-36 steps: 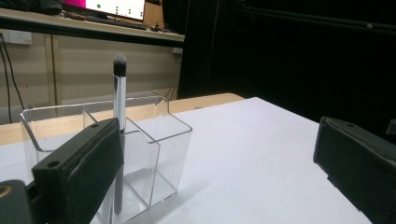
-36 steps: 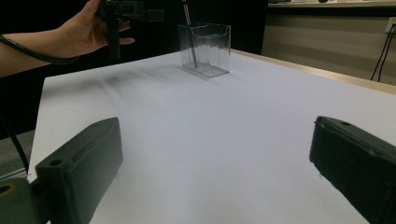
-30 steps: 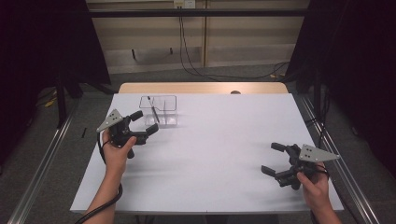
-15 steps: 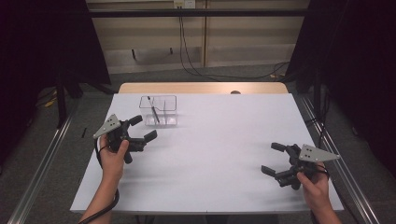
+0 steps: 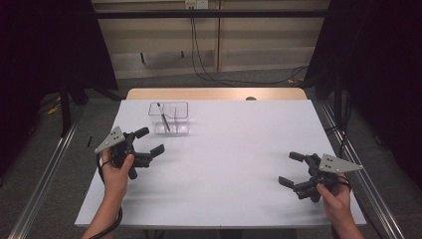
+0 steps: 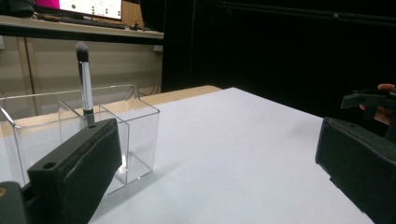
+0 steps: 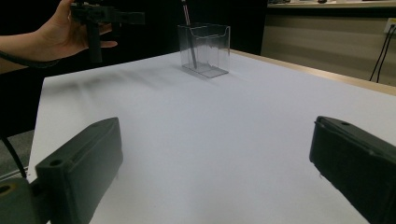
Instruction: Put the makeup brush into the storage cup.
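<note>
A clear plastic organiser box (image 5: pixel 170 118) with compartments stands at the back left of the white table (image 5: pixel 234 149). A makeup brush (image 5: pixel 162 117) leans inside it, bristles up (image 6: pixel 82 51). My left gripper (image 5: pixel 149 141) is open, held above the table just left and in front of the box (image 6: pixel 70 135); nothing lies between its jaws. My right gripper (image 5: pixel 291 169) is open near the front right edge, also empty. The right gripper view looks across the table to the box (image 7: pixel 204 49) and to the left hand with its gripper (image 7: pixel 105 18).
Metal rails (image 5: pixel 45 174) run along both sides of the table. A wooden strip (image 5: pixel 214 94) borders the far edge, with cables (image 5: pixel 199 59) on the floor behind. Dark curtains hang left and right.
My left gripper has drawn back from the box toward the front left, lowering a little and staying open. The brush stays in the box. The right gripper has not moved.
</note>
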A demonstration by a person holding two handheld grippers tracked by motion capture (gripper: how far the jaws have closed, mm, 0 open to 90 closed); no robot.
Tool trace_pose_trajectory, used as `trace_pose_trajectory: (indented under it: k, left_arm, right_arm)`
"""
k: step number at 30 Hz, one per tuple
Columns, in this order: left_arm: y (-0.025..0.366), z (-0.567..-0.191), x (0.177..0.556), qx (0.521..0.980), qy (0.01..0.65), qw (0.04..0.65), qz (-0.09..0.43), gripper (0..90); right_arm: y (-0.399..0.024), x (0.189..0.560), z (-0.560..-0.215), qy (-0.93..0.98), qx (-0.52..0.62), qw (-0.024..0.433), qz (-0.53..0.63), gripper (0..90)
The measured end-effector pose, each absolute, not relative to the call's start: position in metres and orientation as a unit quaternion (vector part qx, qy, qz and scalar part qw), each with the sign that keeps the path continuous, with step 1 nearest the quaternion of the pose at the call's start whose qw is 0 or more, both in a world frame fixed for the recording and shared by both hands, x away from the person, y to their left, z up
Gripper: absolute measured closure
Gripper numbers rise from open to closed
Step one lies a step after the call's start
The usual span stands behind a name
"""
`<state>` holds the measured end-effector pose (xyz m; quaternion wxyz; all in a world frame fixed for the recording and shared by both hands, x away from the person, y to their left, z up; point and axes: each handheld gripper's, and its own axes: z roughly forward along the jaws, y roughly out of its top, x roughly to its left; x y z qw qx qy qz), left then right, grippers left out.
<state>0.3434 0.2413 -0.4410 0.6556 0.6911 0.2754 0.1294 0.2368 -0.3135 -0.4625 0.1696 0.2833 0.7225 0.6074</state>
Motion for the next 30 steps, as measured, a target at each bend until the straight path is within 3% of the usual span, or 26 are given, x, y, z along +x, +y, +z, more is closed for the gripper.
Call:
trace_pose_trajectory:
  k: [30]
  left_arm:
    - [0.264, -0.444, 0.322, 0.706, 0.271, 0.638, 0.144, 0.3]
  right_arm:
    - [-0.313, 0.237, -0.462, 0.722, 0.284, 0.171, 0.607, 2.1]
